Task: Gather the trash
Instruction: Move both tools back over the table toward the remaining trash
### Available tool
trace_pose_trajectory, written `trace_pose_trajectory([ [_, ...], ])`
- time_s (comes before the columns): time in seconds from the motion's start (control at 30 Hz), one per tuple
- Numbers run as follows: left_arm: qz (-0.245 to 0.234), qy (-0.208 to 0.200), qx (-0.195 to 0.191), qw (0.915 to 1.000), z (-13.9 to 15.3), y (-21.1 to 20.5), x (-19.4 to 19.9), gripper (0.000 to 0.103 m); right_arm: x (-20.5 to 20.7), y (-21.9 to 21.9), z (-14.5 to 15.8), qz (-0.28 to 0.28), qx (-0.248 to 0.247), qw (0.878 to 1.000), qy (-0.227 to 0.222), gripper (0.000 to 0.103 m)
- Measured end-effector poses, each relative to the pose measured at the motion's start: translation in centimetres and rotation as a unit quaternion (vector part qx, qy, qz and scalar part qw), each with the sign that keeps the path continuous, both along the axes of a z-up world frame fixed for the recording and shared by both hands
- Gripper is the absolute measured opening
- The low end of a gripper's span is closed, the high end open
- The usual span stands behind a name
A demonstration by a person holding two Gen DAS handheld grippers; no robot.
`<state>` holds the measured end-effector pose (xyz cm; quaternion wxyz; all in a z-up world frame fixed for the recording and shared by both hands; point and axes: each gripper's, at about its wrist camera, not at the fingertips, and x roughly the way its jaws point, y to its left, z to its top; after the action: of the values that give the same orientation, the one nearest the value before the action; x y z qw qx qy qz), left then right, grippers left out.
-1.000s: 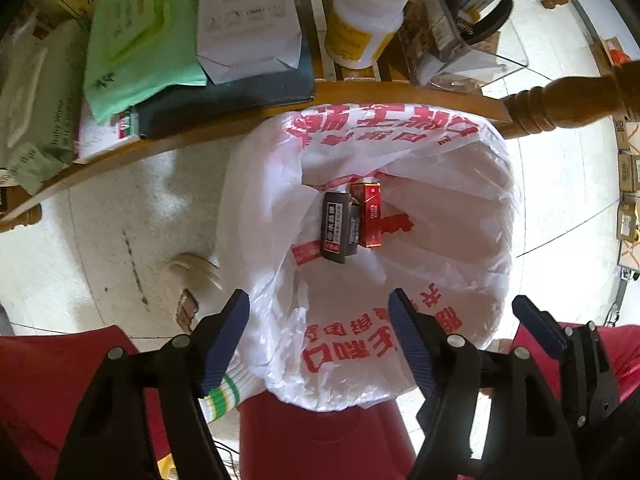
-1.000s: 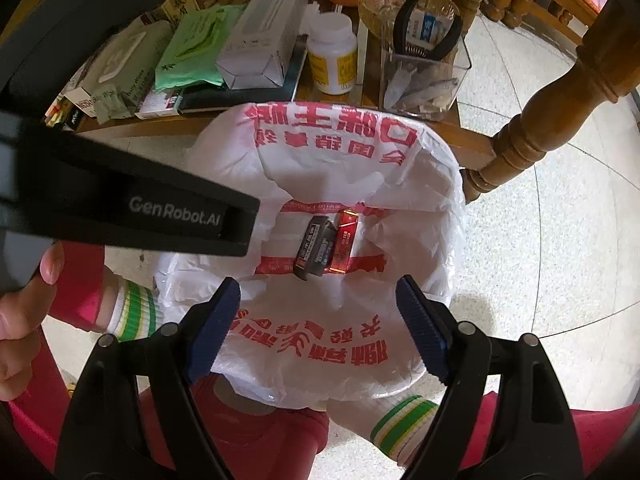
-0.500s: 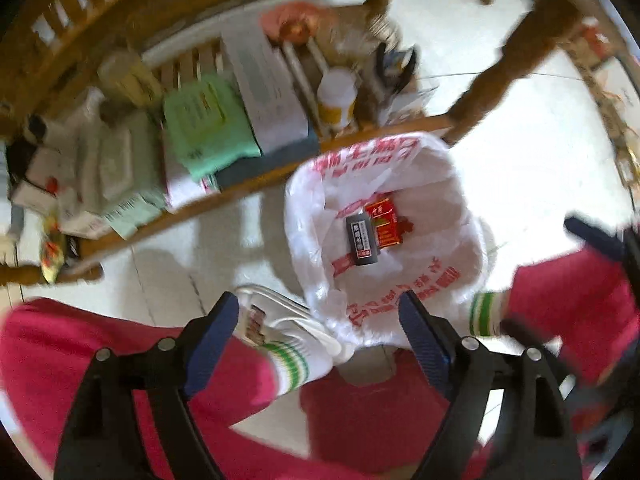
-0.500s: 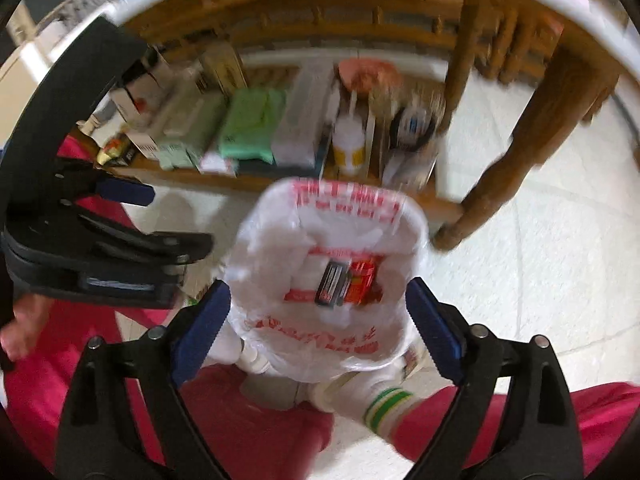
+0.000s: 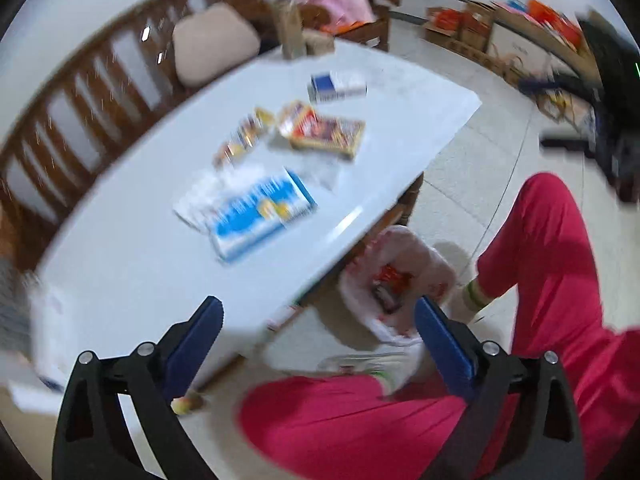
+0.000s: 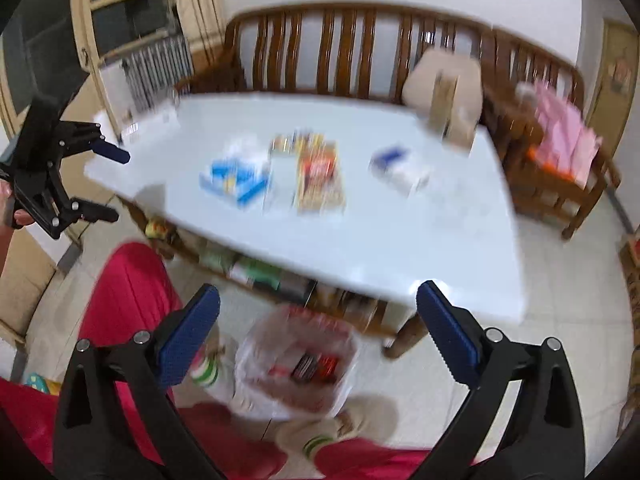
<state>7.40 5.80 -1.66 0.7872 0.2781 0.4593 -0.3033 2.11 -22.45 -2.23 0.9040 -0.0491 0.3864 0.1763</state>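
Note:
Both views are blurred. On the white table point(image 5: 120, 264) lie a blue-and-white box point(image 5: 260, 216), a yellow-red packet point(image 5: 324, 130), a small striped pack point(image 5: 240, 140) and a white-and-blue box point(image 5: 338, 86). They also show in the right wrist view: blue box point(image 6: 234, 178), yellow-red packet point(image 6: 320, 178), white-blue box point(image 6: 400, 168). The white bin bag point(image 6: 298, 364) on the floor holds small red and dark boxes; it also shows in the left wrist view point(image 5: 396, 280). My left gripper point(image 5: 318, 334) is open and empty, also showing at the right wrist view's left edge point(image 6: 106, 182). My right gripper point(image 6: 318, 330) is open and empty.
A wooden bench point(image 6: 360, 44) with a beige cushion point(image 6: 440, 76) stands behind the table. The table's lower shelf point(image 6: 260, 272) holds several items. The person's red-trousered legs point(image 5: 540, 280) flank the bag. Cardboard boxes point(image 5: 472, 28) line the far wall.
Both grippers have risen from just above the bin bag and tilted up. The tabletop with its trash has come into view. Both stayed open.

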Motion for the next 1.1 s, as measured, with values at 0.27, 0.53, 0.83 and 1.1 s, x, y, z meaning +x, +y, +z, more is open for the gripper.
trace_pose_trajectory([
  [0.27, -0.139, -0.007, 0.015, 0.9901, 5.8, -0.7, -0.1, 0.094, 2.9, -1.7, 9.1, 0.023, -0.016, 0.998, -0.058, 0.096],
  [0.53, -0.206, 0.01, 0.068, 0.9761, 5.5, -3.0, 1.3, 0.095, 7.1, -2.9, 12.5, 0.035, -0.024, 0.997, -0.06, 0.096],
  [0.83, -0.227, 0.067, 0.05, 0.9703, 3.8, -3.7, 5.1, 0.095, 12.7, -4.6, 13.1, 0.018, -0.029, 0.998, -0.05, 0.096],
  [1.1, -0.229, 0.116, 0.08, 0.9632, -1.3, -4.2, 8.3, 0.095, 17.2, -3.6, 8.5, 0.029, -0.043, 0.999, 0.009, 0.096],
])
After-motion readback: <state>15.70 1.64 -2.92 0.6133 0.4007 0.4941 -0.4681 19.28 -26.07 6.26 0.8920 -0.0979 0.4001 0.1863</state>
